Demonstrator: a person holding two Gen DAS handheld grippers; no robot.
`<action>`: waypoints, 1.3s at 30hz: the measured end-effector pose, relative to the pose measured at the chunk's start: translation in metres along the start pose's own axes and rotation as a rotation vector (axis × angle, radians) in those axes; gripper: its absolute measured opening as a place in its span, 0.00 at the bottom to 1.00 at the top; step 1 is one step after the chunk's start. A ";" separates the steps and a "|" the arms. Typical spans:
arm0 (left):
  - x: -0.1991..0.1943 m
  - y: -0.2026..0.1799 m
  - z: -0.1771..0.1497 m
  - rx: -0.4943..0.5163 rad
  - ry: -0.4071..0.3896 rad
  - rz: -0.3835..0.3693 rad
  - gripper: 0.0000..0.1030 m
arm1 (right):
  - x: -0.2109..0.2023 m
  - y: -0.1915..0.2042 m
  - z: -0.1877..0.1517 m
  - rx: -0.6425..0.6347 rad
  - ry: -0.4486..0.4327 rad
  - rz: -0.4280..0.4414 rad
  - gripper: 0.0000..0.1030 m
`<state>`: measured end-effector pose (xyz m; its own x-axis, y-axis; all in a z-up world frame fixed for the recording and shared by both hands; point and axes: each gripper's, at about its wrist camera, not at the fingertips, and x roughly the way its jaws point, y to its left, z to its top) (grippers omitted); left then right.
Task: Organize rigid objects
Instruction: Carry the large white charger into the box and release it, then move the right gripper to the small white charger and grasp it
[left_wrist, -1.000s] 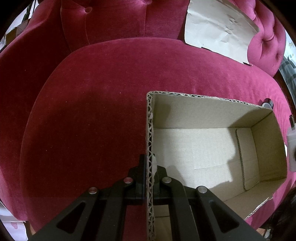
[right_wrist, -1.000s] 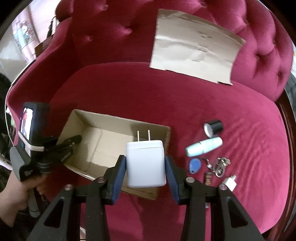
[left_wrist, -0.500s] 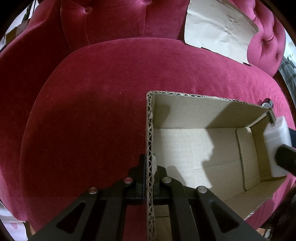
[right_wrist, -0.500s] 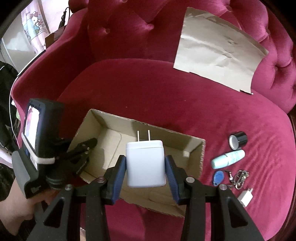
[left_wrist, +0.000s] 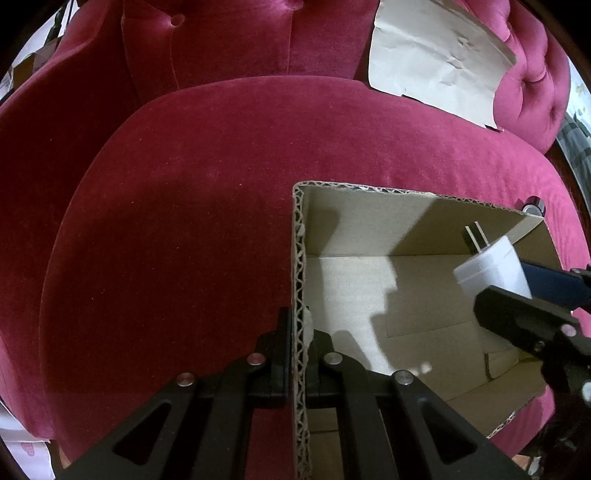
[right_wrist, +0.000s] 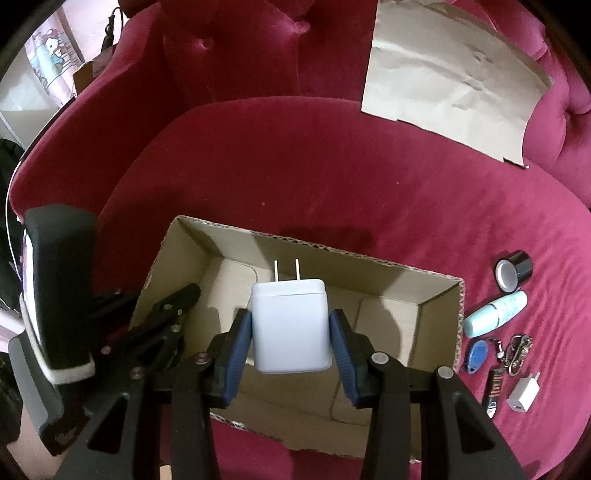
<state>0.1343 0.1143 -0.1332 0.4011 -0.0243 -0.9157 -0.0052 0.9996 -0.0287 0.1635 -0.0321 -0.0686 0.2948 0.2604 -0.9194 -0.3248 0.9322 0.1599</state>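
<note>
At left, left claw (left_wrist: 299, 354) clamped narrow on wall of open brown cardboard box (right_wrist: 369, 264). Right claw (right_wrist: 291, 341) pinches white two-prong plug charger (right_wrist: 290, 325) by flat sides, above box. Judged light, stiff, smooth plastic; could slip. Small items lie right of claw.

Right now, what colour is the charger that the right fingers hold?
White, with two metal prongs. The charger shows best in the right wrist view, above the cardboard box.
</note>
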 end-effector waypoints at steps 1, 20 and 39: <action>0.000 0.000 0.000 0.000 0.000 -0.001 0.03 | 0.001 0.001 0.000 0.001 -0.001 0.000 0.45; 0.007 -0.001 0.004 -0.012 0.001 -0.011 0.03 | -0.006 0.005 0.008 -0.018 -0.053 -0.082 0.94; 0.002 0.001 -0.002 -0.008 -0.003 -0.009 0.03 | -0.029 -0.018 -0.002 0.019 -0.066 -0.103 0.99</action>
<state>0.1336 0.1155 -0.1362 0.4038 -0.0335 -0.9142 -0.0089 0.9991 -0.0406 0.1592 -0.0568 -0.0457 0.3847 0.1790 -0.9055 -0.2730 0.9592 0.0736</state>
